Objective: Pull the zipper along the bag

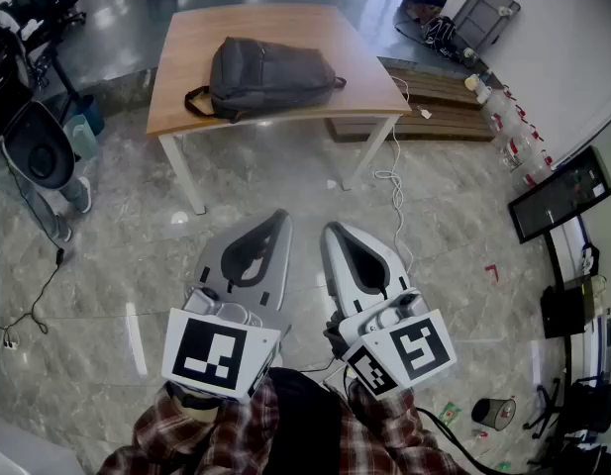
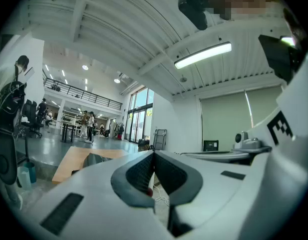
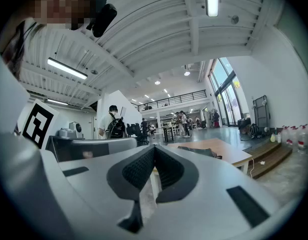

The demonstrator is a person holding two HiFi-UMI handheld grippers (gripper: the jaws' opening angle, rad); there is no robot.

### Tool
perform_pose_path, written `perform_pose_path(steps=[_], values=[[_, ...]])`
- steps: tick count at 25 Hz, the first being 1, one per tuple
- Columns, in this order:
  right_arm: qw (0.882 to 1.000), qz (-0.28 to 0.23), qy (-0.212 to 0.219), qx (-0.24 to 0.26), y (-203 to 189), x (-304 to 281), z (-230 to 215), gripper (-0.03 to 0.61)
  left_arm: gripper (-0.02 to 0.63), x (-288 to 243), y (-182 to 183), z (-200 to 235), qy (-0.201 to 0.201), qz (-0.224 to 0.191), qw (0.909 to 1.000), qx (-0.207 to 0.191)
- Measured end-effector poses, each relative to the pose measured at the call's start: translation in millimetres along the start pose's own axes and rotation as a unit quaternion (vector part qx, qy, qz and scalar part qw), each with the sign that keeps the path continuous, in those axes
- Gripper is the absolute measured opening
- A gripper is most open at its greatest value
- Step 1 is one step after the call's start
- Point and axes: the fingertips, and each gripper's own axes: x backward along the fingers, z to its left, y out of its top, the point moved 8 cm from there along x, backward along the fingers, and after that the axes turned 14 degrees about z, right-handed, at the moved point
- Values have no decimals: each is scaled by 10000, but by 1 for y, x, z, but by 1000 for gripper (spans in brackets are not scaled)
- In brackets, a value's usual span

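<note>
A dark grey backpack [image 1: 267, 76] lies flat on a wooden table [image 1: 196, 38] well ahead of me, its strap hanging off the left edge. Both grippers are held low and close to my body, far short of the table. My left gripper [image 1: 278, 218] is shut with nothing in it, and my right gripper [image 1: 331, 230] beside it is likewise shut and empty. In the left gripper view the jaws [image 2: 154, 154] meet at the tips, with the backpack [image 2: 93, 159] small beyond them. The right gripper view shows its tips [image 3: 154, 148] together, the backpack [image 3: 198, 151] on the table [image 3: 228, 154] to the right.
A white cable [image 1: 392, 181] trails across the marble floor by the table's right legs. Wooden pallets [image 1: 439, 107] lie right of the table. An office chair [image 1: 38, 146] stands at the left, a monitor [image 1: 560, 194] at the right. People stand far off [image 3: 111, 121].
</note>
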Motion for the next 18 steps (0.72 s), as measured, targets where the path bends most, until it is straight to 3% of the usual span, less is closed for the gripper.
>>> perform_pose_path(steps=[6, 11, 18], values=[[10000, 2, -10, 24, 17, -73, -45, 11, 10, -68, 12, 53, 6, -2, 10000, 18], [9999, -51, -82, 135, 51, -149, -80, 11, 9, -129, 43, 114, -38, -115, 9999, -55], [9997, -130, -227, 29, 74, -228, -118, 11, 10, -195, 66, 178, -136, -136, 9994, -286]])
